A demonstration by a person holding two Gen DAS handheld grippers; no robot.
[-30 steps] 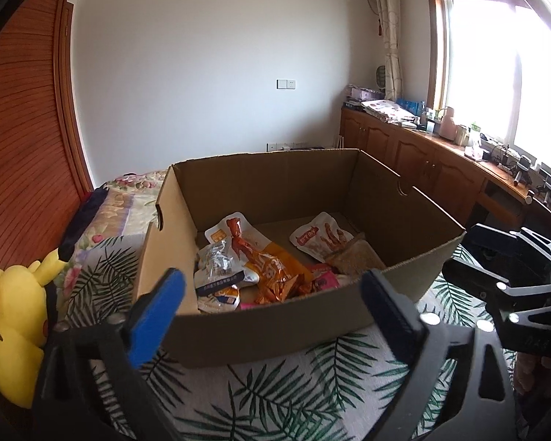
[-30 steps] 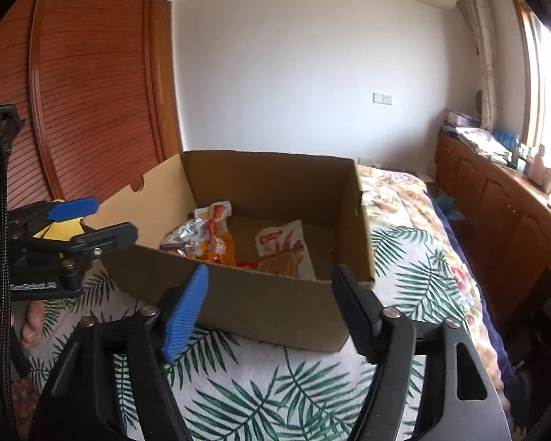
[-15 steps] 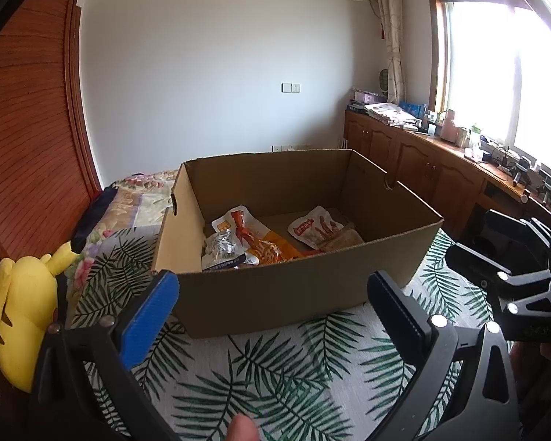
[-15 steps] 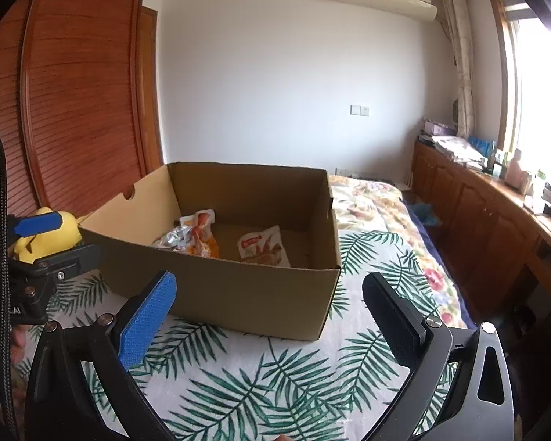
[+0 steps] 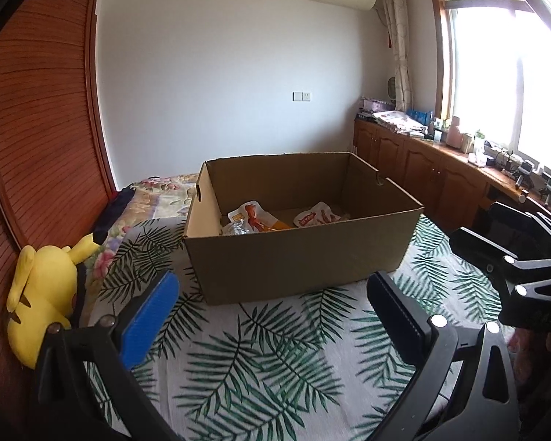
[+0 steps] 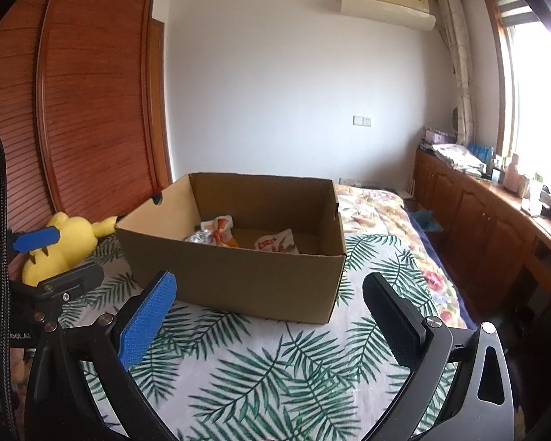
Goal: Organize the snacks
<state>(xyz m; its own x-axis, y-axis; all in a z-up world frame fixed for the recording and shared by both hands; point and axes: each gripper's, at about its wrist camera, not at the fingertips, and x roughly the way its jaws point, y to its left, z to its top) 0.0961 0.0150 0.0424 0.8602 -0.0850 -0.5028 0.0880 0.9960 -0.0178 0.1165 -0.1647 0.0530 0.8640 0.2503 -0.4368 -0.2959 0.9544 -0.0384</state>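
Observation:
An open cardboard box [image 5: 297, 253] stands on a bed with a palm-leaf cover; it also shows in the right wrist view [image 6: 235, 275]. Several snack packets [image 5: 257, 218] lie on its floor, among them a white and red one [image 6: 275, 244] and a silvery one [image 6: 202, 236]. My left gripper [image 5: 272, 319] is open and empty, in front of the box and above the cover. My right gripper [image 6: 272, 316] is open and empty, also in front of the box. Each gripper shows at the edge of the other's view.
A yellow plush toy [image 5: 44, 301] lies at the bed's left edge against a wooden sliding wardrobe [image 6: 92, 110]. Wooden cabinets [image 5: 433, 180] with clutter on top run under the window on the right. A floral quilt [image 6: 374, 213] lies beyond the box.
Both grippers have pulled back and up from the box, which now looks smaller and farther. The right gripper's jaws have opened wider. The snacks in the box have not moved.

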